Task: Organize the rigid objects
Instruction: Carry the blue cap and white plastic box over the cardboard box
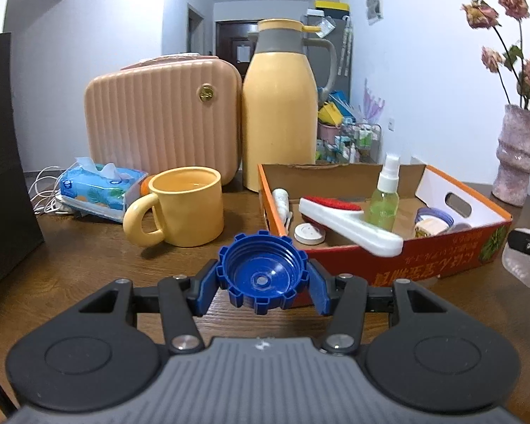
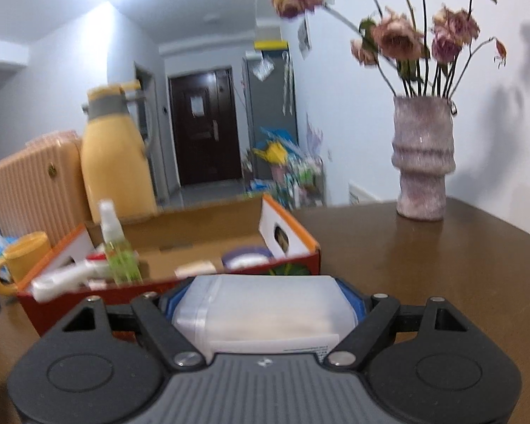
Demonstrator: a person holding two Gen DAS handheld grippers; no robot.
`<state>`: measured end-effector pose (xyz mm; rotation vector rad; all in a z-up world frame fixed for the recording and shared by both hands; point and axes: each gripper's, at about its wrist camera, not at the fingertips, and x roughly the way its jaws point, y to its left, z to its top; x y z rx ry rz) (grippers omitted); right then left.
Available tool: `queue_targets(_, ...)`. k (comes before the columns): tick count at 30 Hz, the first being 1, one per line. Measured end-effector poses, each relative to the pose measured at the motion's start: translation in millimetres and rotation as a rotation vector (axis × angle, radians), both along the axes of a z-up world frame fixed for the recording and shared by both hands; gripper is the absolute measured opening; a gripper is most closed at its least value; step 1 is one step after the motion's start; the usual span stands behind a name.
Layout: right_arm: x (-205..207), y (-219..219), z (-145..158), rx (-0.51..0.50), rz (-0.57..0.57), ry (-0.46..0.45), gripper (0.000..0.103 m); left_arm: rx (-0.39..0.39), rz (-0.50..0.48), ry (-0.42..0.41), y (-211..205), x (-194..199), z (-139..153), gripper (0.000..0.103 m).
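left gripper: the left gripper (image 1: 263,284) is closed about a third of the way, its blue pads pinching a ridged blue plastic screw cap (image 1: 263,274), open side toward the camera, just above the table.
right gripper: the right gripper (image 2: 265,309) is spread wide and clamped on a translucent white plastic container (image 2: 265,312) with a printed label.
box: the orange-and-red cardboard tray (image 1: 441,254) sits at 2 o'clock from the cap, already holding a green spray bottle (image 1: 385,198) and a white brush with red bristles (image 1: 342,217).
risk: honestly the cap grip looks shallow, only ridges caught, so a tilt could pop it out and send it rolling.
risk 2: the container is bulky; swinging in low could clip the tray wall or tip that bottle.
surface: dark wood table (image 1: 88,265), a yellow ceramic mug (image 1: 183,208) at 11 o'clock.
room: white walls, a hallway with a dark door behind, a pinkish vase of dried roses (image 2: 422,159) at 1 o'clock of the right gripper.
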<state>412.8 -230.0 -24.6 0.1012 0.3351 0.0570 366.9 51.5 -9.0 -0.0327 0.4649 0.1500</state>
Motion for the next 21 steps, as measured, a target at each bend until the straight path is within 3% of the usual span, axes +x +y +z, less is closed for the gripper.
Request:
queue_targets(6,-8.2,-8.2,10.4,0.038,0.001,-0.113,0.082,-0.013,0.013,-0.043,-11.4,-0.2,9.0,0.053)
queue_targets(21,9.2,-1.5,9.3,-0.013,0.034,-0.207,0.082,-0.056,0.008,-0.067,-40.8,38.3,17.7,0.053)
